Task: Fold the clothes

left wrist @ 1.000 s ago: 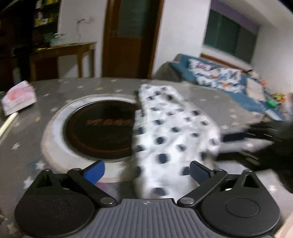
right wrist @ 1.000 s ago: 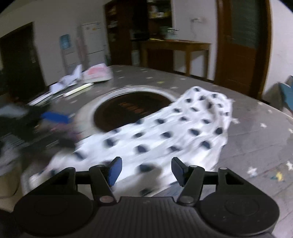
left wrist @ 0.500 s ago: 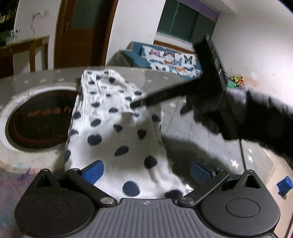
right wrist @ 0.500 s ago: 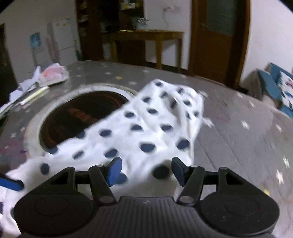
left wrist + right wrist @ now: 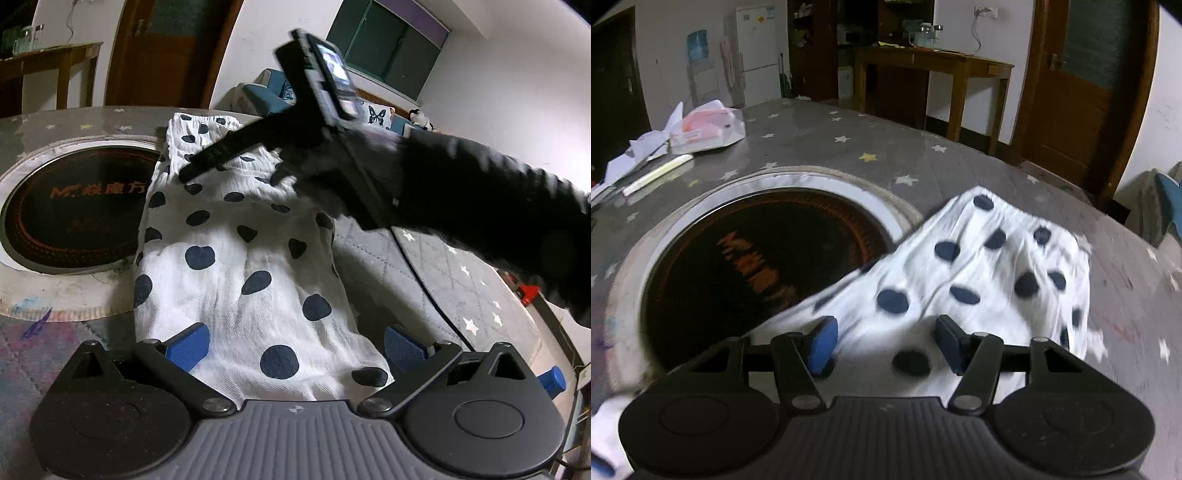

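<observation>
The spotted garment (image 5: 236,258) lies between both released hand-held grippers' (image 5: 295,347) spread fingers.

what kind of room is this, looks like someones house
Most likely a home's living and dining room: a fridge by the far wall, a sofa under the window, and a star-print table with a built-in cooktop.

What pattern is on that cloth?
The cloth is white with dark blue polka dots, clearest in the left wrist view.
</observation>
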A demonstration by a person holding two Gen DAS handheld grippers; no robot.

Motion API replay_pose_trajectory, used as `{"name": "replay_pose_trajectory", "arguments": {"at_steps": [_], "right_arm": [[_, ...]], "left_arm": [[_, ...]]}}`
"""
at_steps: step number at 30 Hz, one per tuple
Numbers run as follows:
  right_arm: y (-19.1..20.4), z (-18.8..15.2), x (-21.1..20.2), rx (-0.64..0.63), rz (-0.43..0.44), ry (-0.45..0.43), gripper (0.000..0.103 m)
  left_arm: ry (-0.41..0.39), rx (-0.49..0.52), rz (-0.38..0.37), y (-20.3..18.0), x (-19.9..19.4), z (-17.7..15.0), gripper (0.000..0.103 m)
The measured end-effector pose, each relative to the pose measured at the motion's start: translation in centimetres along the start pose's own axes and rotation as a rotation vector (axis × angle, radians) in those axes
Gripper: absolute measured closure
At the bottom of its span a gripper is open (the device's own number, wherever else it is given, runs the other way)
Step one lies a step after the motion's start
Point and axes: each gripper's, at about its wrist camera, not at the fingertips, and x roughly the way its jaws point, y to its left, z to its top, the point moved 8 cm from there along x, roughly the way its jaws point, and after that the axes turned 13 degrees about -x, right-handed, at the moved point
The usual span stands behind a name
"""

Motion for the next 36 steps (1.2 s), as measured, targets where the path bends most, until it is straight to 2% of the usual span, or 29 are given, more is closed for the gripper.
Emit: {"name": "replay_pose_trajectory", "arguments": {"at_steps": [5,12,17,22,23,28,30,32,36], "right_arm": [[-2.8,0.3,-0.3,0.099,-0.001,-0.040,0.042],[-7.6,-3.2,-1.0,0.223,-0.063,-0.009,0.043],[-9.0,-1.6,-1.6,0.268,-0.058,-0.079,0.044],[-11.7,-0.9,-0.3,0.318,-0.142,-0.057,0.056],[-12.3,-0.9,0.2,0.338,-0.157,-0.052,0.061],[-14.3,-0.7,2.4,0.368,-0.195,-0.031,0.071],[-14.5,-0.7,3.2,0.368,-0.205,-0.018,0.086],[-14.6,-0.5,3.1,0.345,-0.228,-0.027,0.092],[-15.5,-0.1,2.8,0.335,-0.266,-0.042,0.094]], "left_arm": [[0.002,-0.015,-0.010,0.1,-0.1,0.1,0.000],[0.003,-0.005,-0.020,0.1,0.0,0.0,0.000],[0.003,-0.012,-0.021,0.2,-0.1,0.0,0.000],[0.005,-0.016,-0.024,0.4,0.0,0.2,0.000],[0.005,-0.016,-0.025,0.4,0.0,0.2,0.000],[0.006,-0.020,-0.030,0.4,0.0,0.2,0.000],[0.007,-0.023,-0.033,0.4,-0.1,0.2,0.000],[0.008,-0.025,-0.037,0.5,-0.1,0.2,0.000],[0.007,-0.023,-0.042,0.4,-0.2,0.1,0.000]]}}
